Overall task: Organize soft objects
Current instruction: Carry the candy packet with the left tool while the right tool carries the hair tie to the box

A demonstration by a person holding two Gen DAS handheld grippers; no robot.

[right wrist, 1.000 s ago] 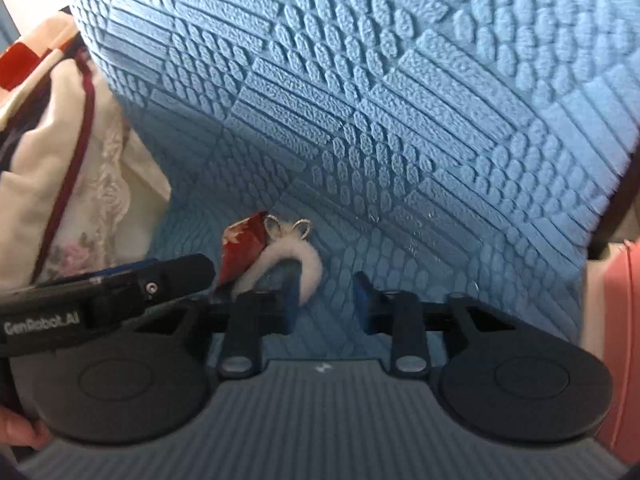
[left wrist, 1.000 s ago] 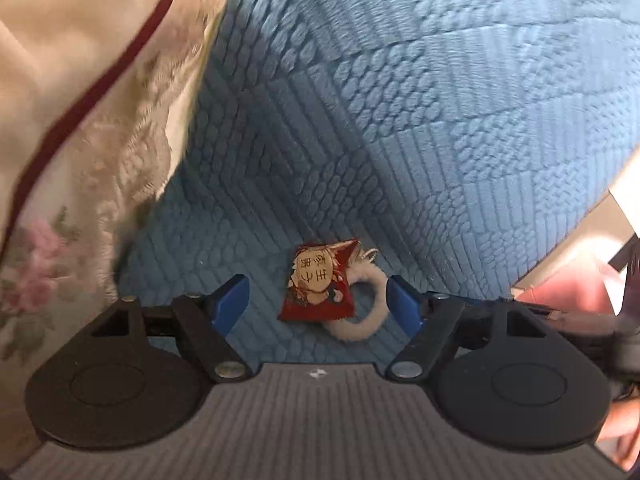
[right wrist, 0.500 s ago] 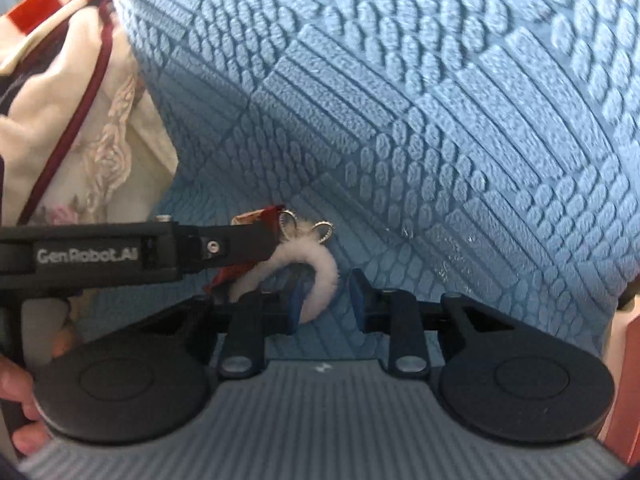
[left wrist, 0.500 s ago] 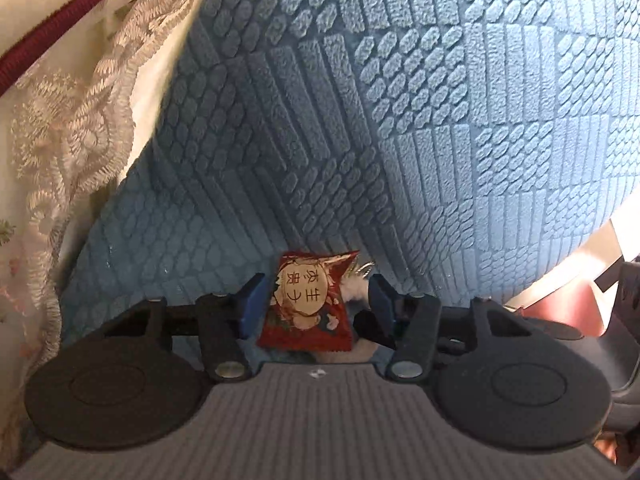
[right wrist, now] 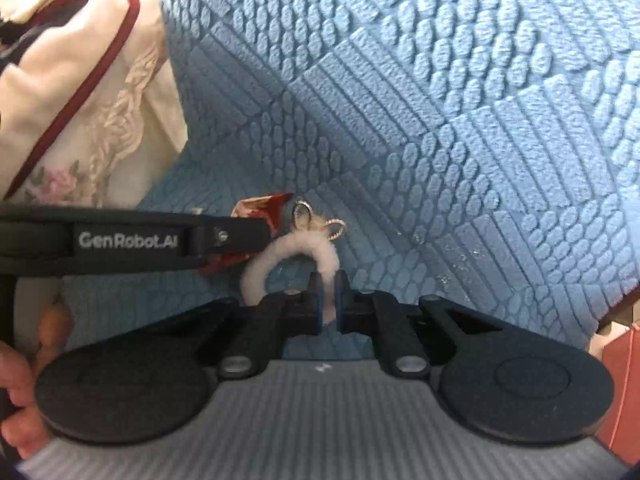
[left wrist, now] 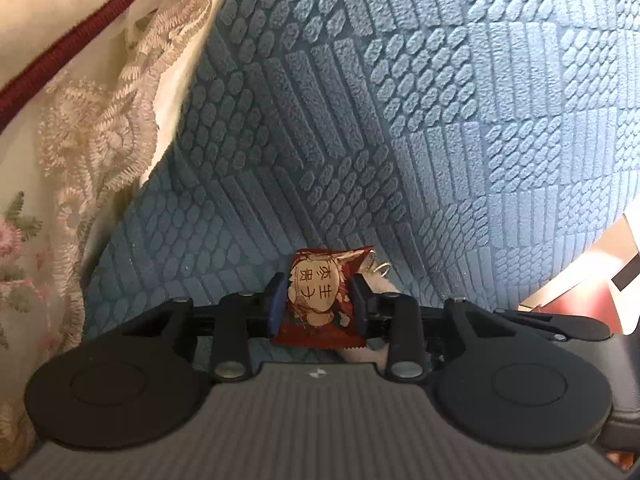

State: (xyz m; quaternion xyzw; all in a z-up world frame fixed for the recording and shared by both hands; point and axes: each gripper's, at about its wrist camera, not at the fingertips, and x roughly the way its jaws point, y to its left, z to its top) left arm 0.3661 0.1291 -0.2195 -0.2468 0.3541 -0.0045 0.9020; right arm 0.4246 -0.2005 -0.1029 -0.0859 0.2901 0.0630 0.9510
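A small red snack packet (left wrist: 318, 300) with a round cream label lies on the blue textured sofa seat (left wrist: 224, 264). My left gripper (left wrist: 318, 302) is shut on the packet. A white fluffy hair tie (right wrist: 280, 252) with a gold wire bow lies beside the packet. My right gripper (right wrist: 329, 300) is shut on the right side of the hair tie. In the right wrist view the left gripper's black body (right wrist: 132, 240) reaches in from the left and hides most of the packet (right wrist: 260, 208).
A cream cushion (left wrist: 80, 120) with lace, flowers and dark red piping leans at the left; it also shows in the right wrist view (right wrist: 80, 92). The blue sofa back (right wrist: 440, 100) rises right behind the objects. A pink-red object (right wrist: 620, 380) sits at the right edge.
Both grippers moved forward and closed: the left from open around the packet to shut on it, the right from beside the hair tie to shut on it.
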